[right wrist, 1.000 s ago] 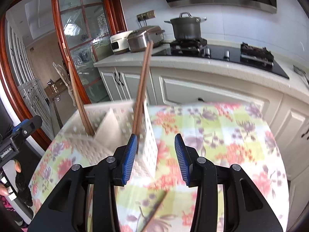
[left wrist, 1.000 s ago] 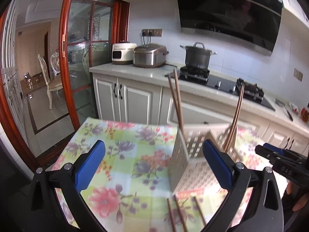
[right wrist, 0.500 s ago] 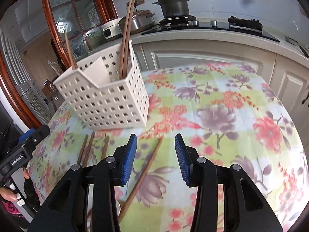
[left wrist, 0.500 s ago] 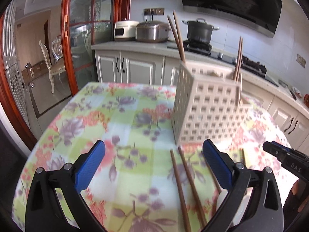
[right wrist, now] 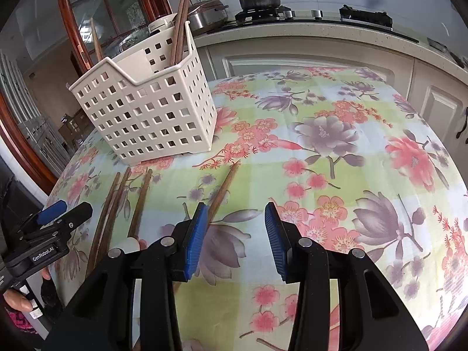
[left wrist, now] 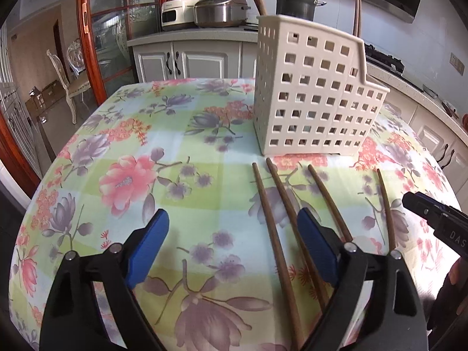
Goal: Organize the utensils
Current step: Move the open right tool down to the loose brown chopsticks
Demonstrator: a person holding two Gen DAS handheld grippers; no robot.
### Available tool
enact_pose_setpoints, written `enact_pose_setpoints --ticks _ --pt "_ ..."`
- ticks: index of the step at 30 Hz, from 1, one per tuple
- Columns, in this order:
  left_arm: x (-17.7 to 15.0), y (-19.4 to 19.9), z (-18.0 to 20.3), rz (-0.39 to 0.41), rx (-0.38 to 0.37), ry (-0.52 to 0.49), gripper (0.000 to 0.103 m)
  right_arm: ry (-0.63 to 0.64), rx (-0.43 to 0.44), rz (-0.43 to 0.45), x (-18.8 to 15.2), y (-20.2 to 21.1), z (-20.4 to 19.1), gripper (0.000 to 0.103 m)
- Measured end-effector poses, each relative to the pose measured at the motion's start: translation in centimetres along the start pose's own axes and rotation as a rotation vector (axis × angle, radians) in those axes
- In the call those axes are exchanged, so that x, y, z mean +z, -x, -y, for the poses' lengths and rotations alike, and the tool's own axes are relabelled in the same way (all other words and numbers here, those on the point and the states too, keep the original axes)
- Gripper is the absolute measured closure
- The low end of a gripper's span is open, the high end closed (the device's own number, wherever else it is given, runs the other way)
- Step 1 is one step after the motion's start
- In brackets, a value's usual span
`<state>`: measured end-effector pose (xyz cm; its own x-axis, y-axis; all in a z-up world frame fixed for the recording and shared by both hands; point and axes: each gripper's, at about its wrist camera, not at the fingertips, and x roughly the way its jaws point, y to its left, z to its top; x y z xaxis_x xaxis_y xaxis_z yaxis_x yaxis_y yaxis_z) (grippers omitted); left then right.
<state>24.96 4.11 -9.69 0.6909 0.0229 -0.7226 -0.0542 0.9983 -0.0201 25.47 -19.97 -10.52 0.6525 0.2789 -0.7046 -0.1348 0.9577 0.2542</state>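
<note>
Chopsticks (left wrist: 275, 234) lie before the white holder (left wrist: 313, 99); both grippers' jaws spread, holding nothing.

Four chopsticks (left wrist: 273, 219) lie on the tablecloth (left wrist: 146, 152) before the basket (left wrist: 316, 99) (more stand inside).
</note>
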Motion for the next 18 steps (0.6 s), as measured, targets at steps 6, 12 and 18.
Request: enact_pose_setpoints --ticks 6,12,18 --pt "-0.4 -1.6 0.0 -0.048 0.008 0.0 0.029 0.022 -0.01 0.002 -0.1 0.0 -0.5 0.063" --pt "-0.1 -2.6 0.6 -0.08 0.014 -0.02 0.041 0.023 -0.009 -0.005 -0.1 -0.2 -0.4 0.063" --pt "0.2 -2.6 1.5 -0.075 0.006 -0.057 0.066 0.046 -0.032 -0.027 -0.1 -0.7 -0.8 0.063"
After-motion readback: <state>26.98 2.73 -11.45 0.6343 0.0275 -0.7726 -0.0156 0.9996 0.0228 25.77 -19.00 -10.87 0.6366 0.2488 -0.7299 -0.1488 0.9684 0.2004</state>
